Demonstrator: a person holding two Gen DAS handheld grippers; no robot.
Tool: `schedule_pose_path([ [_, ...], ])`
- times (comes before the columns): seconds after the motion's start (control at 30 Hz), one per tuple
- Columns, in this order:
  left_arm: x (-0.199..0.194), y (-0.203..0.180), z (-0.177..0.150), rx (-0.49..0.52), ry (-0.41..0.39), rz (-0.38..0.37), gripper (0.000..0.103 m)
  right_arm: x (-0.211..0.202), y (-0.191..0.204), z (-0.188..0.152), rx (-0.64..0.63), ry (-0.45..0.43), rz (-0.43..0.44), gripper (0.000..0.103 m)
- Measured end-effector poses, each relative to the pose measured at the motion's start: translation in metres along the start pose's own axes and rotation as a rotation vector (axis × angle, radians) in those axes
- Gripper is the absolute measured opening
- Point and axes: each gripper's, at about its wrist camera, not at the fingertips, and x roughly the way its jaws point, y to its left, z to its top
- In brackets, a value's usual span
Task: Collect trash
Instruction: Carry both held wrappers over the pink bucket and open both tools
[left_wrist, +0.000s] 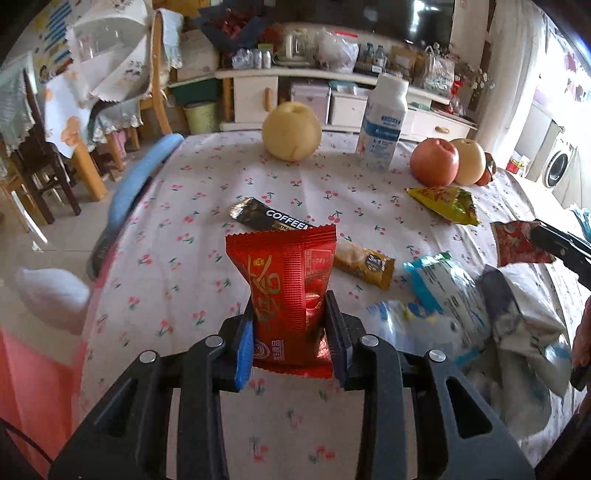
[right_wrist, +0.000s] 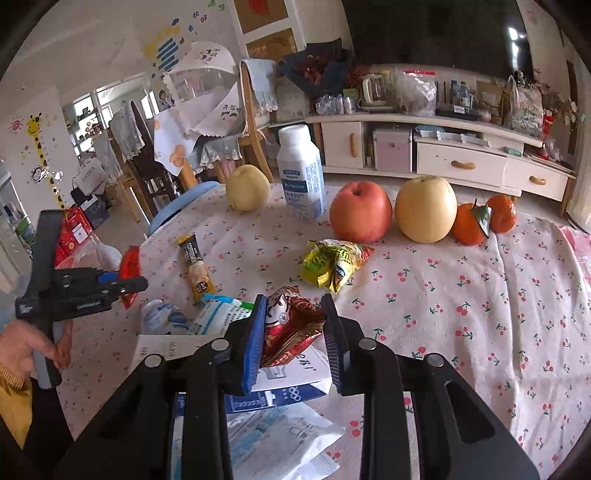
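- my left gripper (left_wrist: 289, 332) was closed on a red snack packet (left_wrist: 286, 291), the pads squeezing its lower half so that it stood upright, lifted clear of the cherry-print tablecloth (left_wrist: 207, 206).
- my right gripper (right_wrist: 293, 334) was closed tight on a crumpled red and gold wrapper (right_wrist: 291, 325), pinched across its middle and held above the pile of white and blue paper packaging (right_wrist: 280, 428) at the near edge of the table.
- i held each piece by its body rather than a corner, i think, so the thin foil would not slip out while i carried it.
- the trash not yet picked up lay flat on the cloth: a black coffee sachet (left_wrist: 267, 218), a yellow-brown coffee stick (left_wrist: 364, 262), a yellow snack bag (right_wrist: 332, 264) and a blue and white wrapper (left_wrist: 443, 284).
- the pear (left_wrist: 291, 131), the milk bottle (left_wrist: 382, 122), the apple (right_wrist: 360, 210), a second pear (right_wrist: 425, 208) and two tangerines (right_wrist: 484, 219) stood along the far side, kept apart from the litter; i judged them not to be trash.
- i could see no bin in either view, so i could not tell where the two held pieces were meant to go.
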Motion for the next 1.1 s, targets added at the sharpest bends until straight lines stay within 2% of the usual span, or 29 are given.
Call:
schedule_pose_path([
  [0.2, -0.036, 0.006, -0.021, -0.082, -0.078, -0.048, 0.036, -0.016, 0.013, -0.003, 0.001, -0.026, -0.006, 0.031],
  [0.4, -0.057, 0.015, -0.03, -0.101, -0.119, -0.082, 0.036, -0.039, 0.038, -0.001, 0.009, -0.069, 0.017, 0.031],
  [0.6, -0.078, 0.034, -0.033, -0.122, -0.162, -0.081, 0.036, -0.055, 0.074, 0.001, -0.002, -0.104, 0.043, 0.031],
  [0.8, -0.108, 0.073, -0.035, -0.203, -0.235, -0.057, 0.036, -0.056, 0.137, 0.008, -0.039, -0.106, 0.12, 0.031],
  [0.93, -0.13, 0.108, -0.039, -0.263, -0.281, -0.002, 0.036, -0.05, 0.185, 0.015, -0.074, -0.107, 0.182, 0.031],
  [1.1, -0.155, 0.165, -0.054, -0.378, -0.318, 0.075, 0.036, -0.034, 0.267, 0.029, -0.132, -0.1, 0.298, 0.031],
])
